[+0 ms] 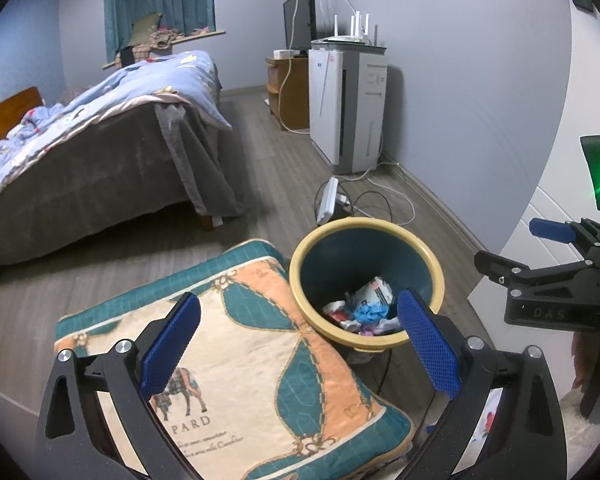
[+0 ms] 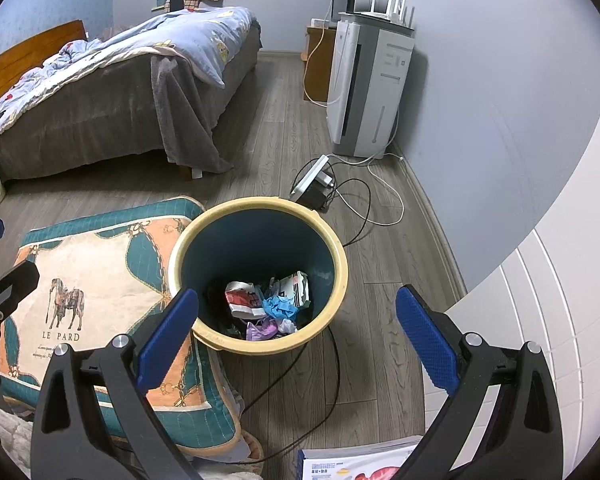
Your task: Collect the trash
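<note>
While the left wrist view was taken, the left claw [image 1: 298, 344] was held with its blue pads wide apart and nothing between them, above a patterned cushion [image 1: 236, 364] on the floor. The trash bin [image 1: 320, 236], blue inside with a yellow rim, stood on the floor touching the cushion's right edge, and crumpled trash [image 1: 366, 306] was seen at its bottom. The right claw [image 1: 540, 248] was partly seen at the right edge.

From the right wrist view, the right claw [image 2: 298, 340] was likewise spread apart and empty, held over the bin's near rim. The trash was piled in the bin, and black cables [image 2: 332, 384] were seen trailing across the floor beside it.
</note>
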